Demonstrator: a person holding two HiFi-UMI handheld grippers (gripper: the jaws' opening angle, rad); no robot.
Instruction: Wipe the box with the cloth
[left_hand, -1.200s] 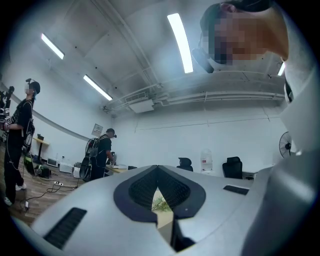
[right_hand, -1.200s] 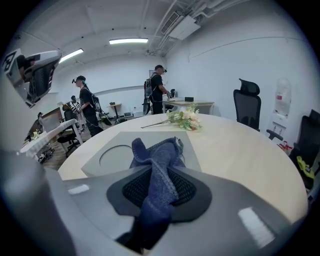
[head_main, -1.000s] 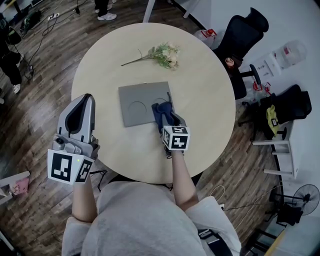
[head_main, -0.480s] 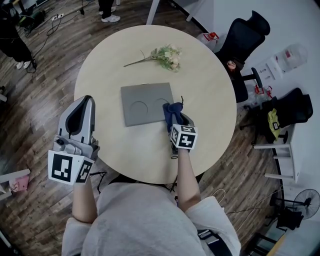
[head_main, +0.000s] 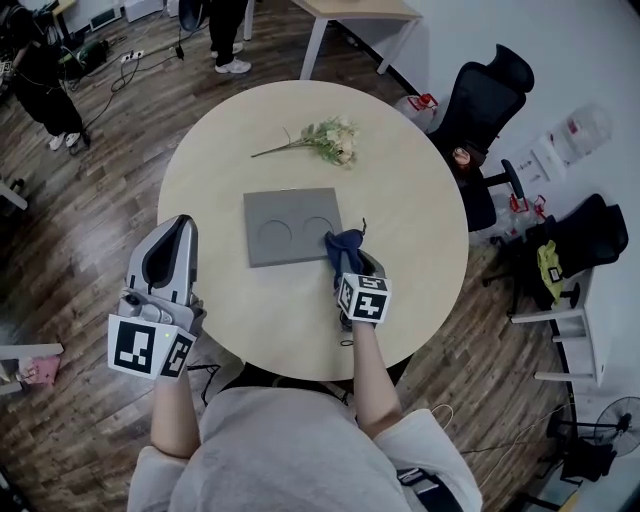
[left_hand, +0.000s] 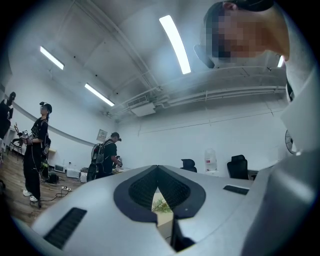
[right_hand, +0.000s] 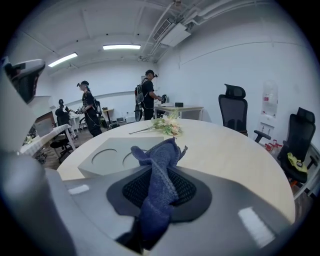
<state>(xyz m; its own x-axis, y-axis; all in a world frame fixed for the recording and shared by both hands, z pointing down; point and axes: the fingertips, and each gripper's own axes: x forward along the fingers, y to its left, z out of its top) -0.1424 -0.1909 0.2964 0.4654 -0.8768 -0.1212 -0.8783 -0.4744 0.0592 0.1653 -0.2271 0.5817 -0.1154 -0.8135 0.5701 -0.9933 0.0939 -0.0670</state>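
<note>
A flat grey box with two round hollows lies in the middle of the round table; in the right gripper view the box is ahead on the left. My right gripper is shut on a dark blue cloth, held at the box's near right corner. The cloth bunches up between the jaws, just off the box's edge. My left gripper is shut and holds nothing. It hovers over the table's left edge, apart from the box.
A sprig of pale flowers lies at the table's far side. Black office chairs stand to the right. People stand further back in the room, and cables lie on the wooden floor.
The right gripper with the cloth slid right off the box's right part to its near right corner. The left gripper has barely moved.
</note>
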